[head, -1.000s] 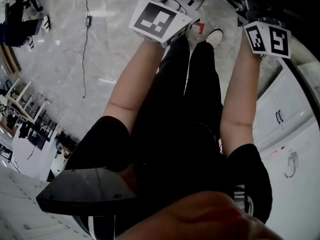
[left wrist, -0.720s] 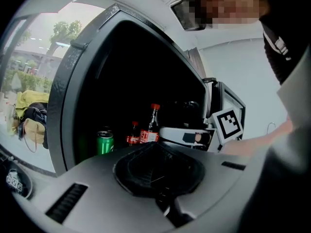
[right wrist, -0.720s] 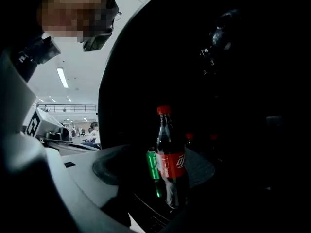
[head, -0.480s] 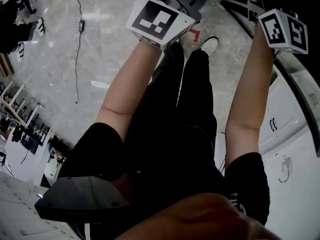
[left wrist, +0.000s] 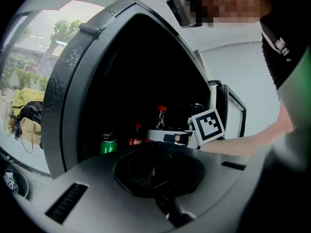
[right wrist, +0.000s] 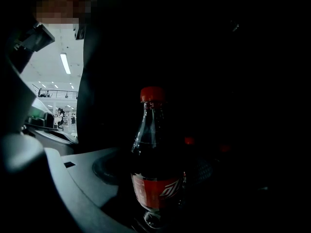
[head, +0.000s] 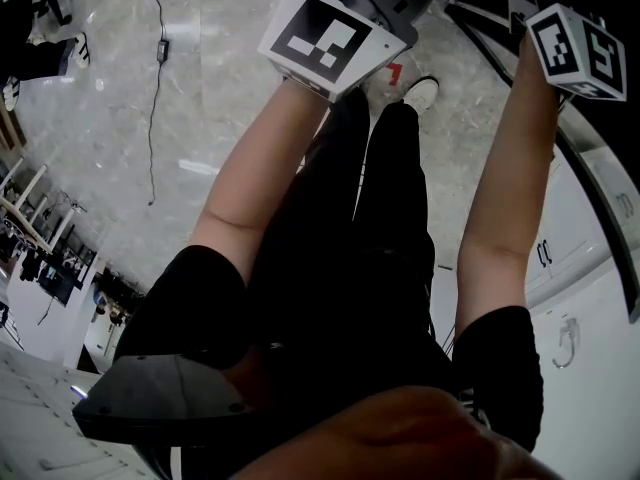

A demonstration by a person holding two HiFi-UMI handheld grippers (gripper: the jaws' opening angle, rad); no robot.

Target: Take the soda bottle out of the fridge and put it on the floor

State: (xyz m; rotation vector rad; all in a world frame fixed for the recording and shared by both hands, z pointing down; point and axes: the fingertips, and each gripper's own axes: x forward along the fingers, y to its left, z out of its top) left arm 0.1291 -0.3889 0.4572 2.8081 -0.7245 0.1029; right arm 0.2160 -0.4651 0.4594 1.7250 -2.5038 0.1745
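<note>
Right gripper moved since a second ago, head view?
Yes: right gripper shifted right and up, away from the red floor mark. Its jaws have just been opening; the soda bottle stands between them.

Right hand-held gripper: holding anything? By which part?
Cannot tell. Its jaws have just been opening but are lost in darkness; the soda bottle stands close ahead, upright.

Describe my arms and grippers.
Bare arms, short black sleeves. The left gripper and right gripper each bear a white cube with black square markers. The right gripper's jaws have just been opening, the bottle straight ahead of them.
</note>
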